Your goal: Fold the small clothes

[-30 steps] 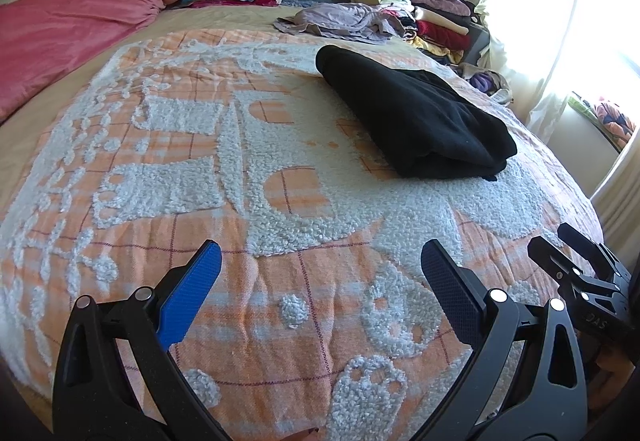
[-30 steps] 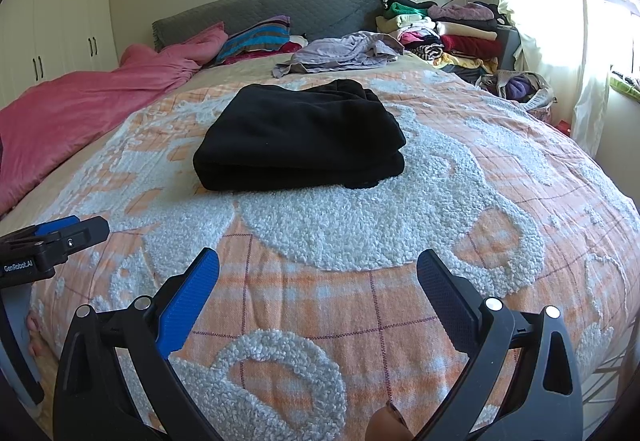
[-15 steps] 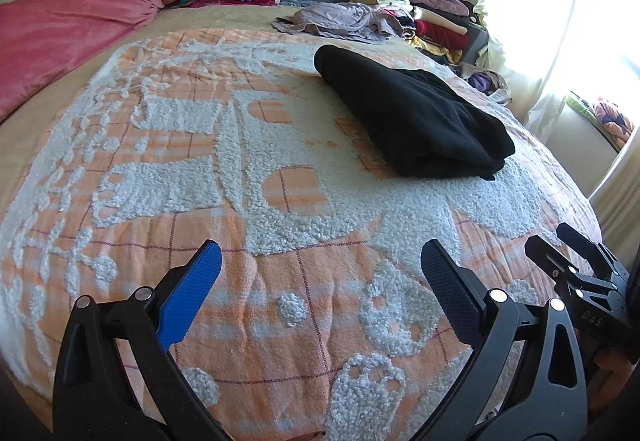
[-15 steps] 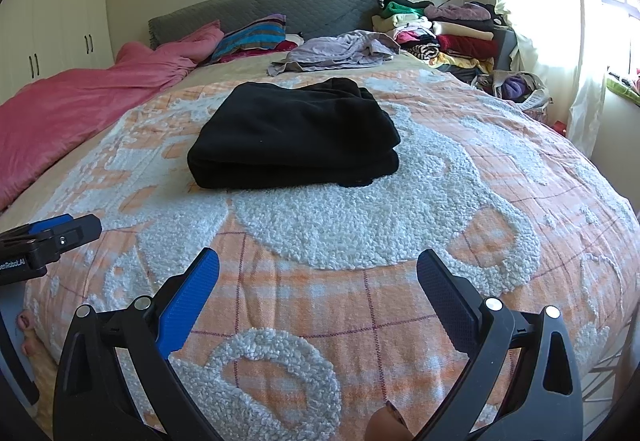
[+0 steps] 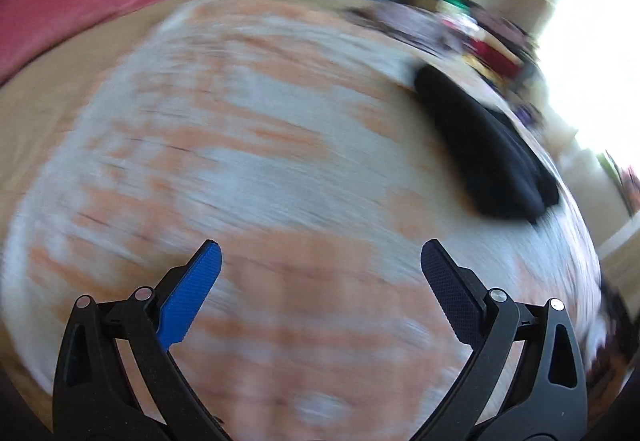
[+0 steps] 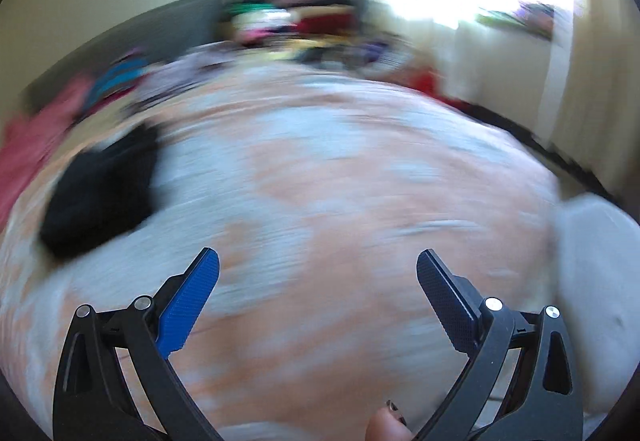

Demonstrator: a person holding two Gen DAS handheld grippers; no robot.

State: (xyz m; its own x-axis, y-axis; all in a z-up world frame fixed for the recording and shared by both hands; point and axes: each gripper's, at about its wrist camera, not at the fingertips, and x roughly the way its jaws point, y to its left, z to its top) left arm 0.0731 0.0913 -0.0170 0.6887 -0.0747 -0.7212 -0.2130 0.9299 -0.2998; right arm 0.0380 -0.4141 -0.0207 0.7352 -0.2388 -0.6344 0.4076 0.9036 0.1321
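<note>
Folded black cloth (image 5: 484,149) lies on the orange and white fuzzy bed cover (image 5: 260,145), far past both grippers. Left gripper (image 5: 320,253) and right gripper (image 6: 318,261) are wide open, holding nothing. Pictures are blurry.

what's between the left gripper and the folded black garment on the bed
Nothing visible. Only bare orange-and-white bedspread lies between the open left gripper and the black garment, off to its right; the frame is motion-blurred.
</note>
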